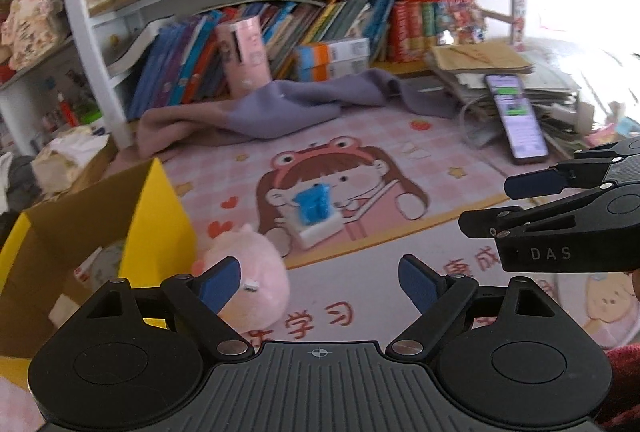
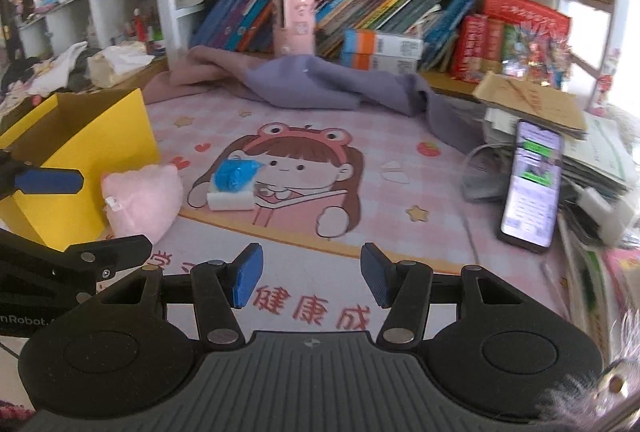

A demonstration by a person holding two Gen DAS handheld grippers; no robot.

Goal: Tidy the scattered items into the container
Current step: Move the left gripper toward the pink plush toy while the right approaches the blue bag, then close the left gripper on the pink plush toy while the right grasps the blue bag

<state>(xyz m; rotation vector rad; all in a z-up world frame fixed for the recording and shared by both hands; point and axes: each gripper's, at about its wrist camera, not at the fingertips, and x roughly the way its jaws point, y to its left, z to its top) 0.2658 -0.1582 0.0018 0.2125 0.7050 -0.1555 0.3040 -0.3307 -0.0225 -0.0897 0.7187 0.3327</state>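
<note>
We hold the left gripper point(image 1: 320, 286) with its fingers spread wide, holding nothing; its left pad sits in front of the pink plush toy point(image 1: 248, 280), though we cannot tell whether they touch. The yellow box point(image 1: 160, 224) stands just left of the toy. Our right gripper point(image 2: 312, 280) is likewise spread and empty, above the desk mat point(image 2: 420, 192). Ahead lies a white block with a blue piece on top point(image 2: 234, 188), near the toy.
</note>
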